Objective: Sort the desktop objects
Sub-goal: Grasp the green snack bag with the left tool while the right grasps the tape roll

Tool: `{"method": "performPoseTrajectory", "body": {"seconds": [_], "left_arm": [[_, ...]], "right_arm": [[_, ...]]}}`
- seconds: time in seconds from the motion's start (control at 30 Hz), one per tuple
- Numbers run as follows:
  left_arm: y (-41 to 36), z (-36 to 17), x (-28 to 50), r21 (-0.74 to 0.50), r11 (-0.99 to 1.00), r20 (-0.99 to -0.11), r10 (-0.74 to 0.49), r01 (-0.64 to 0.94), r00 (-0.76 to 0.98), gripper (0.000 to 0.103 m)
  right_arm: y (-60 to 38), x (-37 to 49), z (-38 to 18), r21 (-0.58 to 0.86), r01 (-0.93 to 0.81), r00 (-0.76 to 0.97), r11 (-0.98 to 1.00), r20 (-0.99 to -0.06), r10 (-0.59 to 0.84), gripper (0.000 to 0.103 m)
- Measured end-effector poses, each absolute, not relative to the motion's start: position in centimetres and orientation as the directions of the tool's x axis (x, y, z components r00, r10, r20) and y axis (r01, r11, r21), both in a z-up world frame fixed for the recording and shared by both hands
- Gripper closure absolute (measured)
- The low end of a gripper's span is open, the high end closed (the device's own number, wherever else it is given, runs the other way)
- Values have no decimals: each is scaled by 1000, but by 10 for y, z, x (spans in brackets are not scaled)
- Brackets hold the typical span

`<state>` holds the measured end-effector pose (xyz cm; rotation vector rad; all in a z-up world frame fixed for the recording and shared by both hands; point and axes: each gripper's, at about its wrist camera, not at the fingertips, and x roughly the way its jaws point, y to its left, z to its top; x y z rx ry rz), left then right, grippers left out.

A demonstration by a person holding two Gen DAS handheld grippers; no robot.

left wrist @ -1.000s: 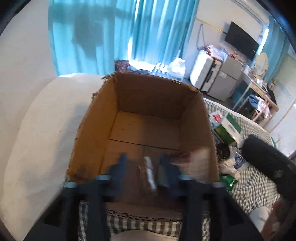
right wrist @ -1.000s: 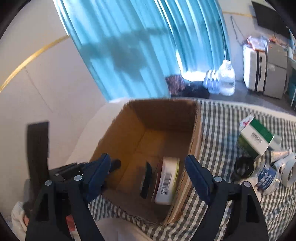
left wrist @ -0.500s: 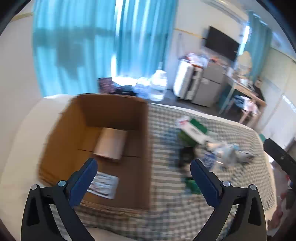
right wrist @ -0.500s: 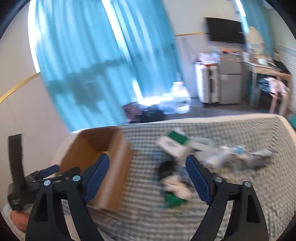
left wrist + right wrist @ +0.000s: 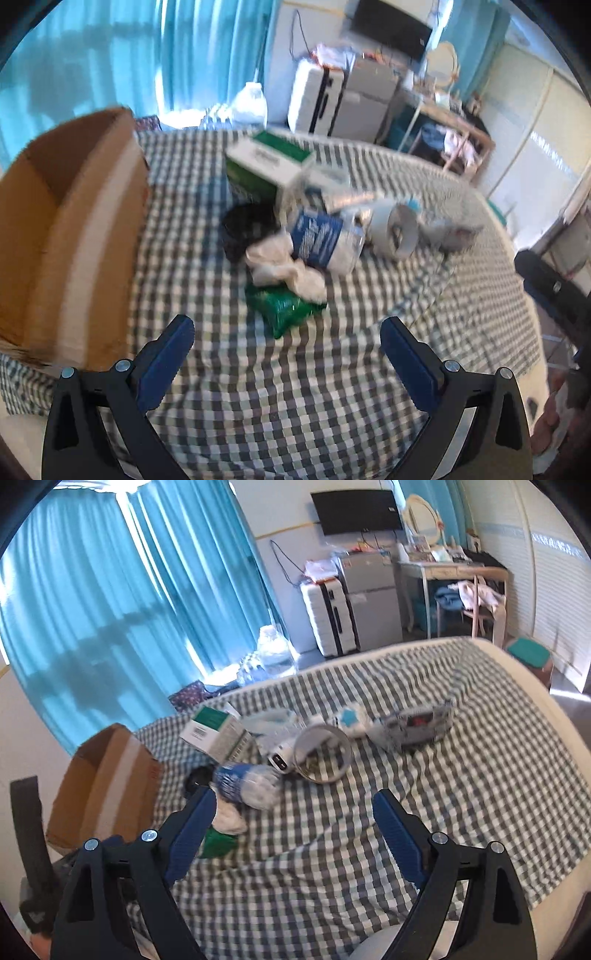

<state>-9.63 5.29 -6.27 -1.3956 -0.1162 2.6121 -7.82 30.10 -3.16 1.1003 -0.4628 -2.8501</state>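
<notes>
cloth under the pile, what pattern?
The cloth is a dark grey and white check, sharpest in the right wrist view.

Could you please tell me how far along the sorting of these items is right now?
Done: cannot tell, since the cardboard box hides its contents. In hand: nothing; left gripper and right gripper are open and empty. Left: green packet, white cloth, bottle, tape roll, green-and-white carton.

A cardboard box point(image 5: 70, 236) stands at the bed's point(image 5: 280, 402) left edge; beside it mid-bed, a packet point(image 5: 282, 304) lies before a bottle point(image 5: 325, 242).
</notes>
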Motion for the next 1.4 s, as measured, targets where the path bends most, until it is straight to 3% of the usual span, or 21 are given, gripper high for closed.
{"method": "performPoseTrajectory", "body": {"seconds": [0.27, 0.5, 0.93, 1.03, 1.1, 1.23, 1.4], "left_arm": [[62, -127, -123, -130, -987, -863, 157, -89, -479, 0], [70, -165, -146, -120, -986, -885, 158, -113, -439, 3], [70, -180, -160, -81, -988, -874, 135, -133, -467, 5], [68, -179, -159, -76, -988, -874, 130, -132, -468, 13], [65, -176, -158, -78, -987, -876, 134, -139, -463, 29], [56, -168, -151, -95, -983, -883, 157, -159, -443, 51], [46, -158, -143, -110, -982, -888, 167, -153, -428, 56]], "right_arm": [[319, -108, -84, 338, -106, -690, -935, -702, -175, 16], [315, -158, -113, 321, -38, -687, -946, -696, -209, 11], [315, -227, -160, 296, -83, -599, -952, -778, -190, 11], [318, -232, -165, 321, -95, -588, -942, -782, -208, 12], [318, -233, -166, 328, -79, -584, -941, -781, -224, 21], [314, -228, -163, 315, -52, -587, -948, -777, -226, 22], [313, -212, -153, 313, -48, -608, -949, -763, -221, 22]]}}
